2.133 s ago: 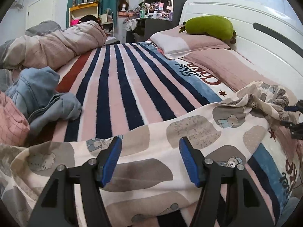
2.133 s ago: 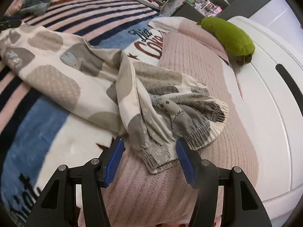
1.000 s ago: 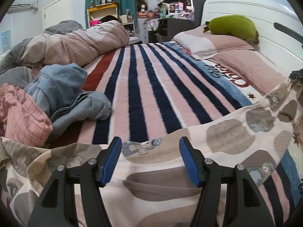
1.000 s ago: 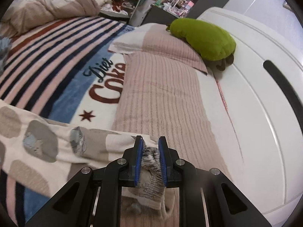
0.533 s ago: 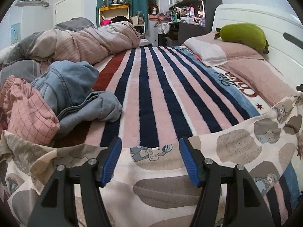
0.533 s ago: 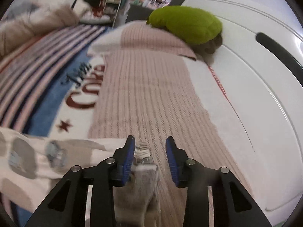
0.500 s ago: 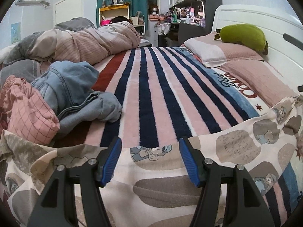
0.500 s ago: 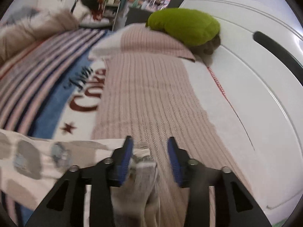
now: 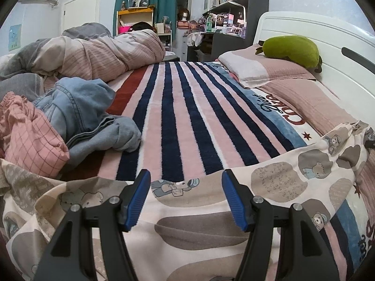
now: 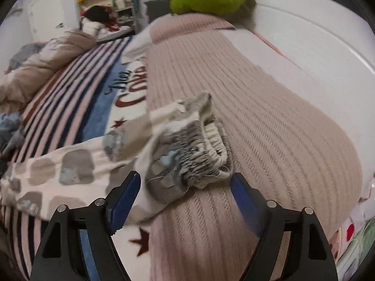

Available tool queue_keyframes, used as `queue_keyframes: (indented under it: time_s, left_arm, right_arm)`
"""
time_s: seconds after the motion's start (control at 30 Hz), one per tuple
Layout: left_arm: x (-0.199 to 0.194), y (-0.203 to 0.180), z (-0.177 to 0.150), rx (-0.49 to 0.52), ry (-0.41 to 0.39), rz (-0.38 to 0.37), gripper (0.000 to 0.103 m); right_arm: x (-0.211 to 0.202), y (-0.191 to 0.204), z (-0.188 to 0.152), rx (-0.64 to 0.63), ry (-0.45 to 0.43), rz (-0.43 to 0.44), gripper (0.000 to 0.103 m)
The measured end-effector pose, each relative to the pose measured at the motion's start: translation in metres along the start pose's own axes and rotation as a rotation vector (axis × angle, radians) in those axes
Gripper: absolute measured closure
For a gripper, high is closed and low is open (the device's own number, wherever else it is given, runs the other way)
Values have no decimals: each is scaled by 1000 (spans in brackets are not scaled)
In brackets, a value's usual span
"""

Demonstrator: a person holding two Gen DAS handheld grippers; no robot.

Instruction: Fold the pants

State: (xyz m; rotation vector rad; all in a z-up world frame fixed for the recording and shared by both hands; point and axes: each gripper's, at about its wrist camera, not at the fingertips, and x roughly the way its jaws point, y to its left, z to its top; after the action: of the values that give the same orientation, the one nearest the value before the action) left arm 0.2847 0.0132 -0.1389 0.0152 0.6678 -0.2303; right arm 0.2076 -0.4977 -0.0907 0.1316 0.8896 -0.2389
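The cream pants with grey patches and bear prints lie stretched across the striped bed. In the left wrist view my left gripper is open just above the pants' middle, holding nothing. In the right wrist view the pants end in bunched elastic cuffs resting on the pink knitted cover. My right gripper is open wide just in front of the cuffs, not touching them. The right view is blurred by motion.
A heap of denim and pink checked cloth lies at the left. A rolled duvet is at the far side. Pillows and a green plush sit by the white headboard.
My right gripper, shut on the cuffs a second ago, has opened wide and let them drop onto the pink cover, and has pulled back. My left gripper has stayed open over the pants.
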Motion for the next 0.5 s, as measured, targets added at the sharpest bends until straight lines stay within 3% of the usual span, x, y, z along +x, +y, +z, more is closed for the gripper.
queue_keyframes:
  time_s: [0.07,0.1,0.13,0.17,0.2,0.33,0.5]
  left_arm:
    - [1,2,0,-4,1,8,44]
    - [1,2,-1,-4,2,9,44]
    - [2,2,-1,-4,3,11,44]
    - [2,2,-1,-2,4,11,44]
    - [3,2,-1,1,5,12,44]
    - [4,0,-1,8,11,13,44]
    - [0,-4,-1,33,13,-17,44]
  right_arm:
    - [7,2,5,-12,-32,4,27]
    - [10,2,8,-17,-44,3,34]
    - [14,4,10,-31,-51,-17,44]
    - [18,5,12,-47,-49,-29,67]
    - [21,5,13,-57,-48,-27,77]
    - [11,10,14,-111,-77,-53,85]
    - [-29,-15,22,-68,-107,-94,87]
